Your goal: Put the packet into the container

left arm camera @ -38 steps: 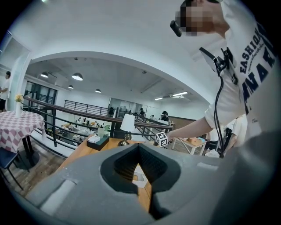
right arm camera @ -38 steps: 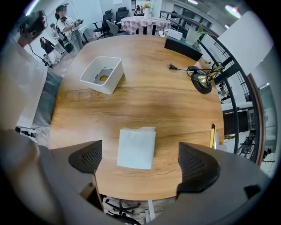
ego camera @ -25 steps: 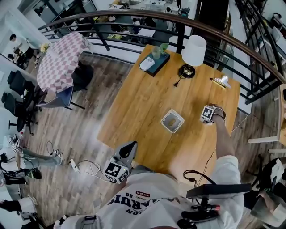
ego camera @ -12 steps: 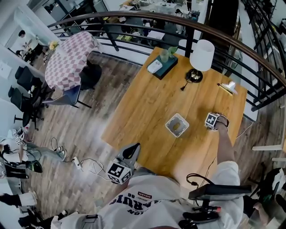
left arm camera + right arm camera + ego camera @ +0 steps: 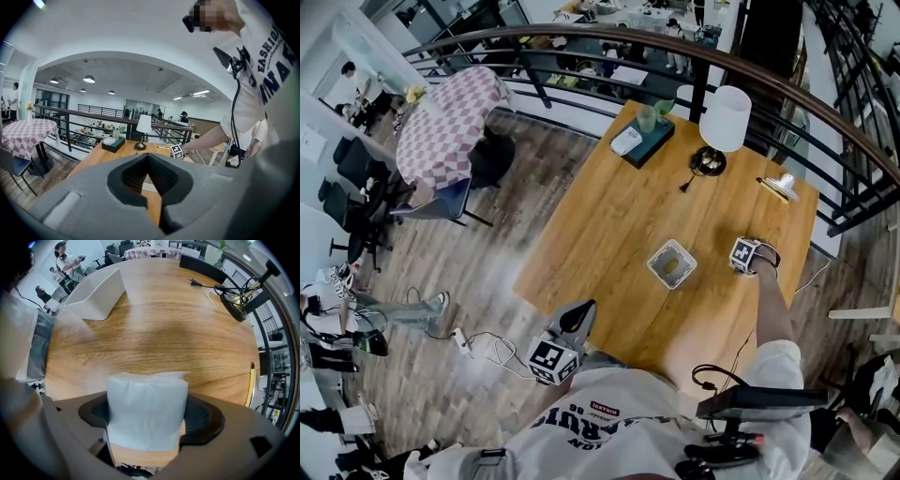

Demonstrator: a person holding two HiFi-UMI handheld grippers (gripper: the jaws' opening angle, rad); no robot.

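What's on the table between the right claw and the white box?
Only bare tabletop, as the head view shows. The right claw has just been closing on the packet.

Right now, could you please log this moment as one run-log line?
right gripper: jaws just closed, shut on packet | left gripper: shut, empty | container: packet not yet inside

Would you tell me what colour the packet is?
The packet is white, clearest in the right gripper view.
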